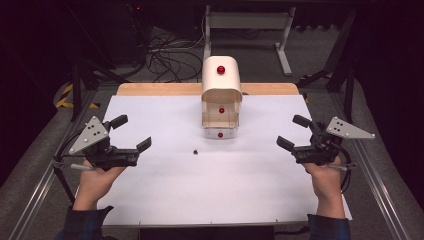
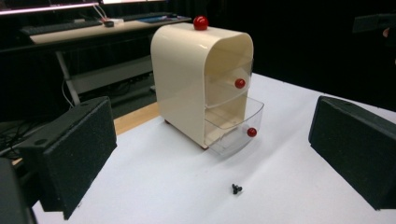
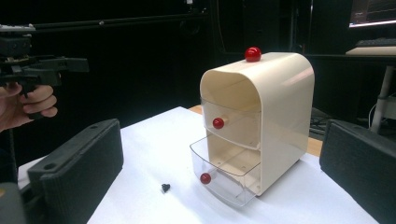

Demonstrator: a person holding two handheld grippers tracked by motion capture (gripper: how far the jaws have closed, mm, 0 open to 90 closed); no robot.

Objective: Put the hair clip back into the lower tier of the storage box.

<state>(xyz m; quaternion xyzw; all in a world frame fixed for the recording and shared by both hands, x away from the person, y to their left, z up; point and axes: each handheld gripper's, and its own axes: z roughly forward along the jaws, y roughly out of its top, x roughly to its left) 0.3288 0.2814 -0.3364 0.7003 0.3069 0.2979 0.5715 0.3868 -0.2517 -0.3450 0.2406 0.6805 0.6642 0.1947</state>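
High view, starting at the bottom of the frame: two forearms come in, each hand holding a set of tongs. The left tongs (image 1: 131, 133) sit at lower left, the right tongs (image 1: 294, 131) at lower right, both hovering over the white table (image 1: 165, 200) with jaws wide apart and nothing between them. The left gripper view and right gripper view back that up: black pads spread out at the frame edges, just air in the gap.

A bit further in, near the middle of the frame, there's a tiny black screw (image 1: 195, 150) lying loose on the table, well apart from both tongs. It looks like the thing they're going for, though it's too small to say much about.

Just beyond it stands the cream drawer cabinet (image 1: 221, 92) with red knobs. The lower drawer (image 1: 220, 133) is pulled out part way and, as far as I can tell through the clear plastic, empty. The upper drawer (image 2: 229, 86) looks pushed in.

So my read: drawer's already open, that part's done. Still left would be picking up the screw, dropping it in the drawer, probably shutting it. Nothing grabbed yet.
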